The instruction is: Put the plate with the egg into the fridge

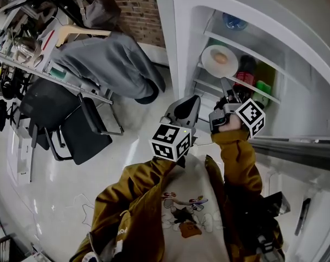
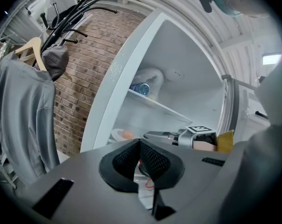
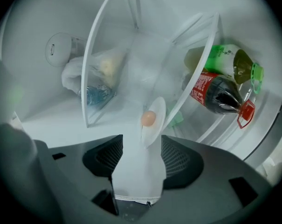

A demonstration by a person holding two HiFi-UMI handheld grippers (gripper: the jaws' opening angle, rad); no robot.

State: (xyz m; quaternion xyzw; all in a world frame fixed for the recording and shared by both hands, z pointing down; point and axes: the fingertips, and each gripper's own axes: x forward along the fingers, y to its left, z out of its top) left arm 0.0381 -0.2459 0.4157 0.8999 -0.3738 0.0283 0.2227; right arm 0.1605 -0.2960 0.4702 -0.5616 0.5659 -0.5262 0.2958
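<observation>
right gripper (image 1: 226, 85) — outstretched, near plate (image 1: 220, 60)

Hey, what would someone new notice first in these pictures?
The open fridge stands out, with a white plate bearing an egg on a shelf. The right gripper points at the plate with jaws apart, and the left gripper hangs shut beside it. A cola bottle and a green bottle lie nearby.
</observation>
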